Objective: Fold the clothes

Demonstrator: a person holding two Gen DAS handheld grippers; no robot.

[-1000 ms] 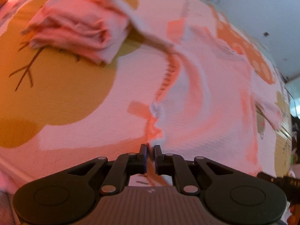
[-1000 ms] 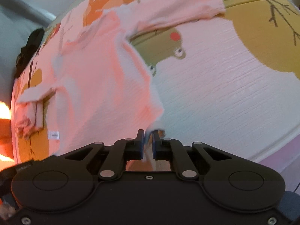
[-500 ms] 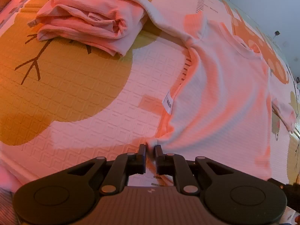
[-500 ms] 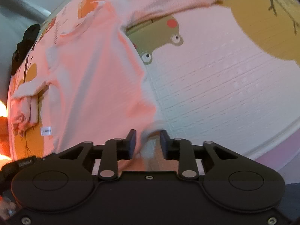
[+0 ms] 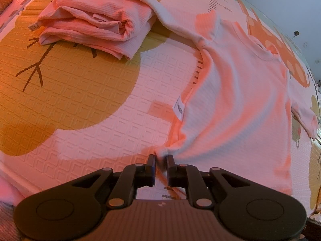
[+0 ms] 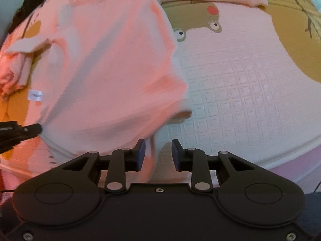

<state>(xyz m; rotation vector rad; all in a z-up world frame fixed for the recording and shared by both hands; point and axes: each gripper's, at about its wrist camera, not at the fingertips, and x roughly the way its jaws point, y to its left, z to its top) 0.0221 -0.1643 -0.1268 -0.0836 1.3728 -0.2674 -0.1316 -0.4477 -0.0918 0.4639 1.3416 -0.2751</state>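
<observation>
A pink long-sleeved shirt [image 5: 236, 100] lies spread flat on the patterned play mat [image 5: 80, 100], neck at the far end. My left gripper [image 5: 160, 158] is shut on its near left hem corner, which is bunched between the pads. In the right wrist view the same shirt [image 6: 112, 70] fills the left half. My right gripper [image 6: 158, 150] stands open over the near right hem. A fold of the hem hangs loosely between the jaws beside the left fingertip [image 6: 141, 146], not pinched. The left gripper's tip [image 6: 30, 129] shows at the left edge.
A folded pink garment [image 5: 96, 20] sits at the mat's far left, under the shirt's left sleeve. A white care label [image 5: 178, 108] sticks out of the shirt's side seam. The mat's near edge [image 6: 291, 160] runs close below both grippers. A dark object [image 6: 30, 0] lies beyond the mat.
My right gripper's jaws have parted and let go of the shirt's hem corner. The shirt has settled flat on the mat. My left gripper keeps its pinch on the other corner.
</observation>
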